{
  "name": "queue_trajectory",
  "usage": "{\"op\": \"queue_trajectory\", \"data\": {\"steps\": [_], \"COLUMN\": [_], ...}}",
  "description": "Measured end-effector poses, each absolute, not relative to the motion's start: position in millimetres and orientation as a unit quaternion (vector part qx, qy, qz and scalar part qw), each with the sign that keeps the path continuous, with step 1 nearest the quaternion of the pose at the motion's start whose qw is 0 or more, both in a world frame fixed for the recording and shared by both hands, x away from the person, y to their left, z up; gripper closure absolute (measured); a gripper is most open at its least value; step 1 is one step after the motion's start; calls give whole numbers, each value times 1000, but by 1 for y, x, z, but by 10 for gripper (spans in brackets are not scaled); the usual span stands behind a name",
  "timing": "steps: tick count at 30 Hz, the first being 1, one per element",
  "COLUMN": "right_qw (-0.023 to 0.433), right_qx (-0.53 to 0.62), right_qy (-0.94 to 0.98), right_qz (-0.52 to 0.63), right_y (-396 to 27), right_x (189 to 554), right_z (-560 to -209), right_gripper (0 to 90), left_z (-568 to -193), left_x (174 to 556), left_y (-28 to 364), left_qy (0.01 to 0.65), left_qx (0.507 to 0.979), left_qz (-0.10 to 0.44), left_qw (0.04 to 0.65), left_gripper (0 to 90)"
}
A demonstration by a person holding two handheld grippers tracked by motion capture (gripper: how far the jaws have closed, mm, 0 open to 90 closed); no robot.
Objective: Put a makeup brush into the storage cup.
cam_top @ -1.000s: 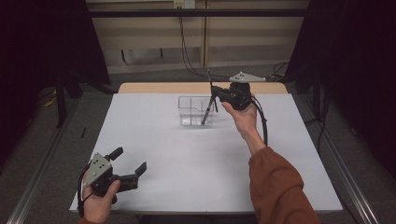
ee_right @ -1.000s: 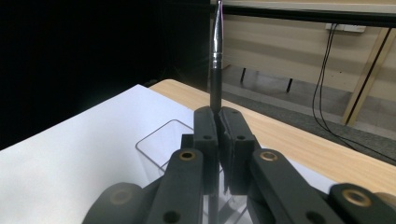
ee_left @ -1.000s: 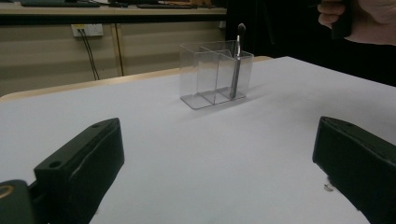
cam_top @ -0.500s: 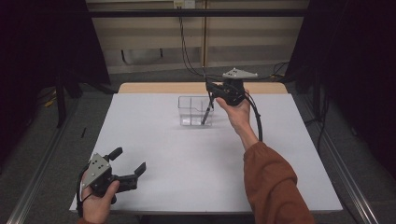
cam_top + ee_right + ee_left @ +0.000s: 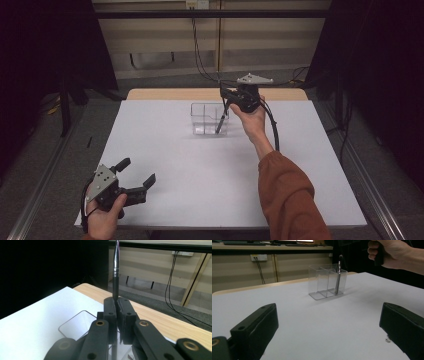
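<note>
Pen pinched between right gripper fingers, over clear organizer; left gripper fingers wide.

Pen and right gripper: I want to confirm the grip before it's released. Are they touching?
Touching. In the right gripper view the right gripper has its jaws closed on the pen.

Count on the table
One clear organizer (three compartments), one pen, two claws: left claw, right claw.

Gripper clamped on upright pen
</note>
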State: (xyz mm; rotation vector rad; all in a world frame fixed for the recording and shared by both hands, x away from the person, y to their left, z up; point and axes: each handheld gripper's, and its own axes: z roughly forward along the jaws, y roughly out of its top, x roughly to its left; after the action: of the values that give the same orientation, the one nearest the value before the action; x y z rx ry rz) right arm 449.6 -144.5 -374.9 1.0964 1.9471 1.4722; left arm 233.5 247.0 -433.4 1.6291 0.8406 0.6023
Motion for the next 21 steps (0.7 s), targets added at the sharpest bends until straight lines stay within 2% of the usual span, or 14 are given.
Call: {"op": "queue_trajectory", "data": {"steps": [21], "right_qw": [232], "right_qx": [403], "right_qy": [709], "right_qz": [530], "right_y": [-139], "right_x": [453], "right_z": [-388], "right_gripper": [862], "left_z": [-433], "left_x": [233], "left_y": [246], "left_qy": [357], "left_qx": [694], "left_qz": [254], "left_qw": [572], "left_gripper": [21]}}
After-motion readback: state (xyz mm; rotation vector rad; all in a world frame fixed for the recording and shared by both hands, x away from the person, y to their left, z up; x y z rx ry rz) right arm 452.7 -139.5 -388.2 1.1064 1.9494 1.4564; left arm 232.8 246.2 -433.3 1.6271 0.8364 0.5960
